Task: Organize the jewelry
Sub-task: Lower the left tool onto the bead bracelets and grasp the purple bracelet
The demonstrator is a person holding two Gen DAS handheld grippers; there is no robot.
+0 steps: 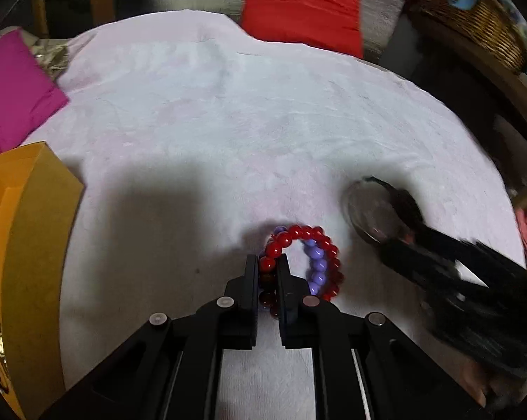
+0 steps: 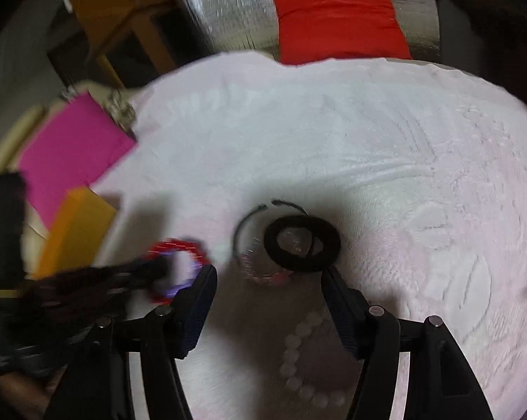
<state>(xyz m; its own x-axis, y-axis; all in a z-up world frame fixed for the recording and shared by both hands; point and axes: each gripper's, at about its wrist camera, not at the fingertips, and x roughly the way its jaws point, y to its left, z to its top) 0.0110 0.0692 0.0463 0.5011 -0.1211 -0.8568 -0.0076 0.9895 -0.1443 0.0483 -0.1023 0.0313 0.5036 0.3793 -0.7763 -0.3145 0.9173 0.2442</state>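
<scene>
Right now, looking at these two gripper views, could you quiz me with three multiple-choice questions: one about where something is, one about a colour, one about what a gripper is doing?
1. Where is the yellow box in the left wrist view?
A. far left
B. centre
C. far right

2. Which two colours of bead bracelets are pinched together?
A. green and white
B. red and purple
C. black and gold

3. How is the right gripper?
A. shut on beads
B. open
C. out of view

Answers: 1 A, it fills the left edge. 2 B, the left gripper clamps red and purple strands. 3 B, its fingers stand wide apart before the black ring.
</scene>
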